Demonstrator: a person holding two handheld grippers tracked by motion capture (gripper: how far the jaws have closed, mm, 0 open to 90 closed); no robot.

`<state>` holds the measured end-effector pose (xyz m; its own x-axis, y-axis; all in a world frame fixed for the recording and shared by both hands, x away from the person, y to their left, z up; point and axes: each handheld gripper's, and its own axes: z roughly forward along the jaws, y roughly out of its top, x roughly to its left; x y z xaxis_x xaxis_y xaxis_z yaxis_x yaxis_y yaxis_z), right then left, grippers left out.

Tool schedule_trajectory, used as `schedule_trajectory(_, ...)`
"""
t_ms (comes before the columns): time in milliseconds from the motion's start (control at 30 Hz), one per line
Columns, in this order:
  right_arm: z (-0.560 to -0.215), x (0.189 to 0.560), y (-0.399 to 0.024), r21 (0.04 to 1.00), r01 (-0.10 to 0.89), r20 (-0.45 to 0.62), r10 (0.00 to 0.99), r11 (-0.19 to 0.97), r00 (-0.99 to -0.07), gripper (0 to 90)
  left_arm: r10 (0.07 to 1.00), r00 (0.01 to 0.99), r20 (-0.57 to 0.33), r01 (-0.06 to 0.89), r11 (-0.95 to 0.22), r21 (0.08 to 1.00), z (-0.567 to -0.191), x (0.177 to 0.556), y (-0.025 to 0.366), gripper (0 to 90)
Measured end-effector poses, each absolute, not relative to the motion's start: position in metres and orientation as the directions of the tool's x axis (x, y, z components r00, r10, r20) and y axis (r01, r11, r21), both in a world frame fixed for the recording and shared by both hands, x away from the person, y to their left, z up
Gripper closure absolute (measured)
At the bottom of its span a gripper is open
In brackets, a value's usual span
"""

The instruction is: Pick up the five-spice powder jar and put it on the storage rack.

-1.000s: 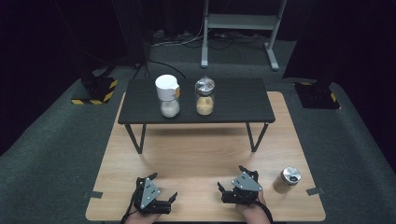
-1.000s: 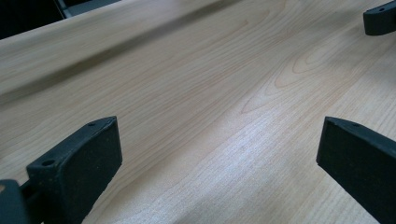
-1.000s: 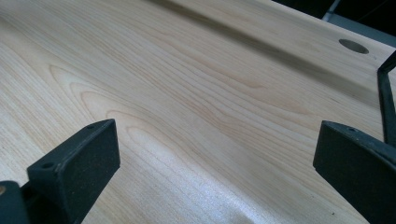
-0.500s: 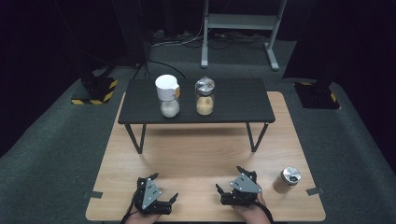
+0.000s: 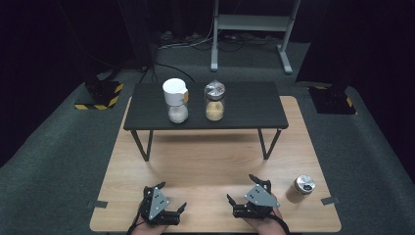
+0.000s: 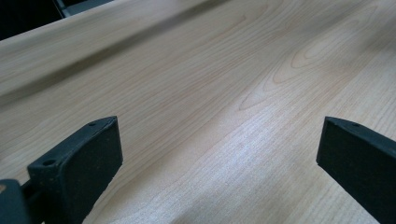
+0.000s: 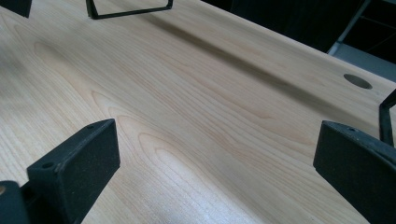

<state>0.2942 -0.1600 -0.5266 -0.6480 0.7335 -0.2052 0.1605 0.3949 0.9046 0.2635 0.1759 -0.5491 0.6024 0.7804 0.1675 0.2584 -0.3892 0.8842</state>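
Barely shifted right gripper [image 5: 243,190], left gripper [image 5: 169,198], jaws wide, empty, hands cut off.

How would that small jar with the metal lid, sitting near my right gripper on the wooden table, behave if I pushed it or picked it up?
The small jar stands upright and looks squat, so a low push would probably slide it, not tip it. Its sides look round and smooth, so the right gripper, now open, may slip without a centred grip. On its side, it would likely roll.

On the desk [image 5: 195,161] stands a small bench [image 5: 244,105] bearing two jars: one [image 5: 175,100] left, one [image 5: 214,100] right, near each other. A can [image 5: 301,187] sits at the desk's near right, just right of the right hand-held gripper [image 5: 240,188]; the left hand-held gripper [image 5: 171,196] lies near left.
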Motion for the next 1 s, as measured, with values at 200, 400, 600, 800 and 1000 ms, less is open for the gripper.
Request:
schedule_trajectory(200,-0.522,0.291,-0.162,0.905,0.159,-0.206,0.734,0.394,-0.647,0.0,0.780,0.603,0.164,0.259,-0.387,0.885,-0.549,0.264,0.176,0.6)
schedule_trajectory(400,-0.514,0.289,-0.167,0.919,0.153,-0.186,0.740,0.364,-0.646,0.0,0.783,0.601,0.160,0.260,-0.381,0.887,-0.549,0.264,0.177,0.6)
schedule_trajectory(600,-0.506,0.286,-0.173,0.932,0.148,-0.160,0.744,0.330,-0.648,0.0,0.782,0.602,0.162,0.259,-0.383,0.887,-0.549,0.264,0.177,0.6)
schedule_trajectory(800,-0.499,0.284,-0.179,0.939,0.134,-0.160,0.749,0.316,-0.643,0.0,0.781,0.604,0.161,0.258,-0.382,0.888,-0.549,0.263,0.177,0.6)
schedule_trajectory(1000,-0.494,0.283,-0.188,0.943,0.127,-0.170,0.770,0.309,-0.614,0.0,0.779,0.606,0.160,0.257,-0.382,0.888,-0.549,0.263,0.177,0.5)
